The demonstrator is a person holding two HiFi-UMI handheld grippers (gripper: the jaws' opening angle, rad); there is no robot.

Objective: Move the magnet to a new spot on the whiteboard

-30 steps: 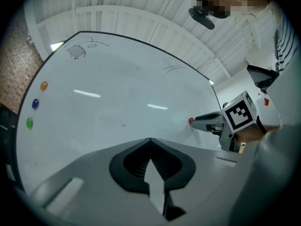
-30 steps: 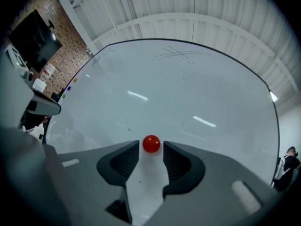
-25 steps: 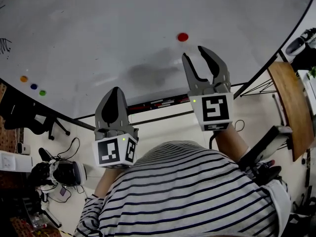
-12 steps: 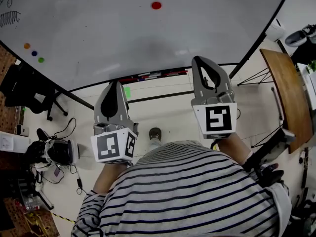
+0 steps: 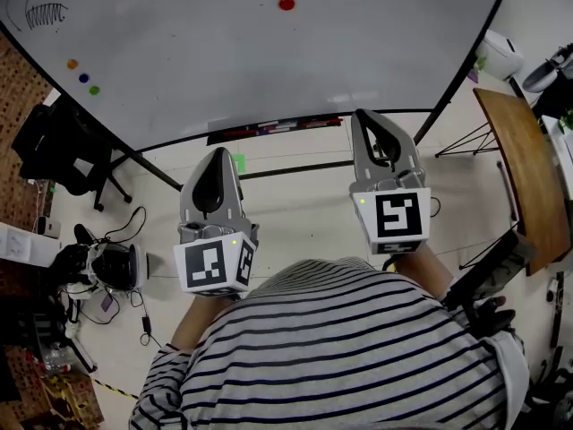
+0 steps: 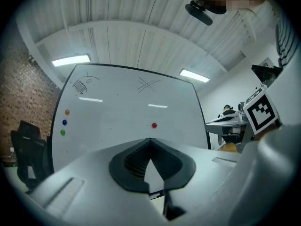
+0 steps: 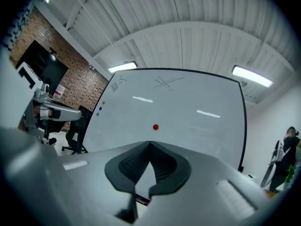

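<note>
Nearest us is the striped shirt (image 5: pixel 340 348). Both grippers are held over the floor (image 5: pixel 295 213), short of the board.

Left gripper (image 5: pixel 216 155): jaws together, nothing between them. Right gripper (image 5: pixel 364 115): same, closed and empty. Both point toward the whiteboard (image 5: pixel 197 61); neither touches it.

The red magnet (image 5: pixel 286 4) sits on the whiteboard, well apart from both grippers. In the head view it lies roughly between their lines, and in each gripper view it shows just above the jaw tips. It's a round dot, so we see no long axis and no pointing direction.

Farther left on the board, the orange, blue and green magnets (image 5: pixel 83 77) form a short row near the edge. A scribbled drawing (image 5: pixel 40 12) sits beyond them.
</note>
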